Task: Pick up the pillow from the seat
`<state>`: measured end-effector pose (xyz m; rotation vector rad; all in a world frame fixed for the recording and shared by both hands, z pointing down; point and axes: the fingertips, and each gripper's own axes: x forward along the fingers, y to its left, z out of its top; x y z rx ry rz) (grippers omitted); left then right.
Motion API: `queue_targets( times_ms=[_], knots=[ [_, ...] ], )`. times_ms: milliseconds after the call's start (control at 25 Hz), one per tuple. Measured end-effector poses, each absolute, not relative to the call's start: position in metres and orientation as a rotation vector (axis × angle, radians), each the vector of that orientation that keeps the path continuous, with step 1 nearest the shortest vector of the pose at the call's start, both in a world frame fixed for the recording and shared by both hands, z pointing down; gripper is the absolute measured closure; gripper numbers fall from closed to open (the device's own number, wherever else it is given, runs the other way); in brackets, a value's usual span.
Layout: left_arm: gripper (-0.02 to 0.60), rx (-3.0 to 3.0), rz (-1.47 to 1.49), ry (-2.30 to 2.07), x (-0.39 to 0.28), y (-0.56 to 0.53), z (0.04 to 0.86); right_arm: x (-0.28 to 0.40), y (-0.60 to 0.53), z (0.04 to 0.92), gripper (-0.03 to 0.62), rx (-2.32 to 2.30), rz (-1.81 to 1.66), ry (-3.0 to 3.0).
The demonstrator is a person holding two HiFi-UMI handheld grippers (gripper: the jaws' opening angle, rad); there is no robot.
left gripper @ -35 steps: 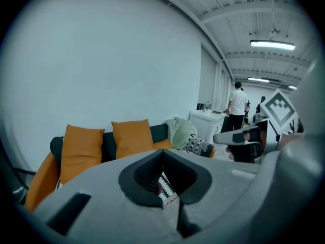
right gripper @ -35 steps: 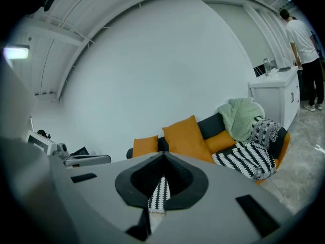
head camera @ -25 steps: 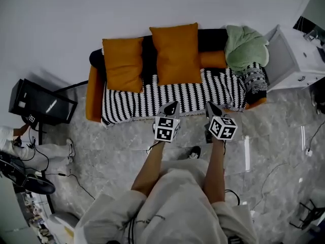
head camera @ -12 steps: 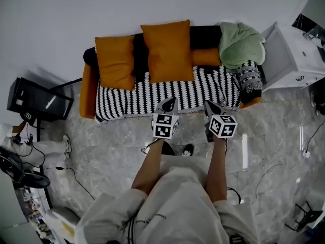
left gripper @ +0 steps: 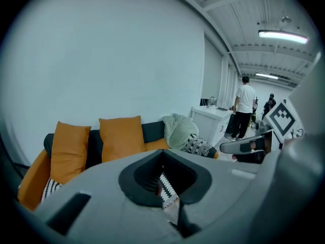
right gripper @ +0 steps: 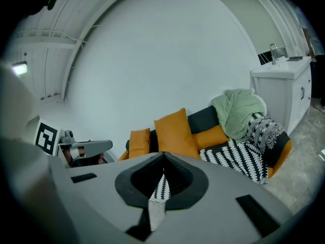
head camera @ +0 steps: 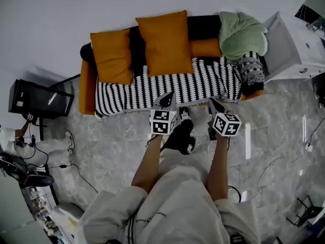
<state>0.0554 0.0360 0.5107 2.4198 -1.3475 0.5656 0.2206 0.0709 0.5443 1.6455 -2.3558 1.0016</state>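
the big pillow [head camera: 163,43] stands on the sofa [head camera: 87,93] seat about midway along. it leans on the backrest, with its long axis running up the back and tipped a little. the small pillow [head camera: 111,56] leans the same way just left of it. a striped blanket [head camera: 203,83] covers the seat. left claw [head camera: 167,99] and right claw [head camera: 215,105] hang before the seat edge, each with jaws together and nothing between them, apart from both pillows.

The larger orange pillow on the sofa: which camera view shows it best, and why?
The head view: the larger orange pillow shows whole from above, leaning on the sofa back. The left gripper view and the right gripper view show it front-on, its lower edge hidden.
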Motion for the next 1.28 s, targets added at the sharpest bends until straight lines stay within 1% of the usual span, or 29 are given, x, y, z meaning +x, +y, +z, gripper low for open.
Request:
queue_targets(
  times_ms=[440,680,880,1040,1280],
  knots=[
    [0.574,2.394,0.514,-1.331,0.087,-0.040,0.516,0.254,-0.006,0.546,0.586,1.642,1.005,-2.336],
    [0.574,2.324,0.500,-1.336,0.085,-0.093,0.525,0.251,-0.064,0.545,0.586,1.596,1.009,-2.323],
    [0.574,2.300,0.483,-1.337,0.095,-0.130,0.526,0.263,-0.103,0.542,0.586,1.586,1.013,-2.309],
    [0.574,2.250,0.444,-1.359,0.090,-0.160,0.529,0.269,-0.137,0.538,0.586,1.596,1.025,-2.304],
    [0.574,2.193,0.392,-1.403,0.076,-0.196,0.533,0.258,-0.180,0.537,0.586,1.518,0.985,-2.315]
  ],
)
